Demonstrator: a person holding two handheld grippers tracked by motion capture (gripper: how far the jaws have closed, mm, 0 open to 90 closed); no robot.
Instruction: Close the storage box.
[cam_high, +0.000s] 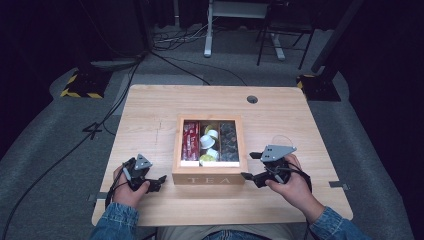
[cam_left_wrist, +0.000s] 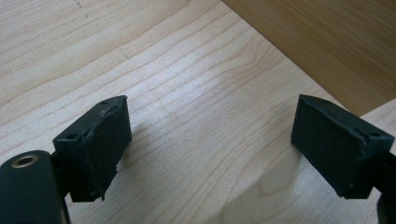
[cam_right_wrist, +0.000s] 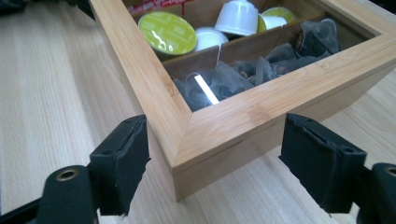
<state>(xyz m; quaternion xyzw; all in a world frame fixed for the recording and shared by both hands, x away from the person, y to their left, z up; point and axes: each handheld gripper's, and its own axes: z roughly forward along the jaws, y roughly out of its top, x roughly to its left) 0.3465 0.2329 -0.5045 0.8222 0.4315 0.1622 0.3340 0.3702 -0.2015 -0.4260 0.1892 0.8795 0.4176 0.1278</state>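
Observation:
A wooden box marked TEA (cam_high: 209, 177) stands at the table's middle, its windowed lid down. Through the lid I see red packets (cam_high: 190, 141), white and green capsules (cam_high: 209, 142) and dark tea bags (cam_high: 229, 142). My left gripper (cam_high: 159, 181) rests open just left of the box's front corner, with bare table between its jaws (cam_left_wrist: 210, 154) and the box's side (cam_left_wrist: 327, 42) beyond. My right gripper (cam_high: 248, 176) stands open at the front right corner. In the right gripper view that corner of the box (cam_right_wrist: 261, 116) lies between the jaws (cam_right_wrist: 215, 158), and neither pad touches it.
The pale wooden table (cam_high: 150, 115) has a round cable hole (cam_high: 252, 99) at its back right. Both hands rest near the front edge. Cables (cam_high: 175, 65) and stand feet lie on the grey floor behind the table.

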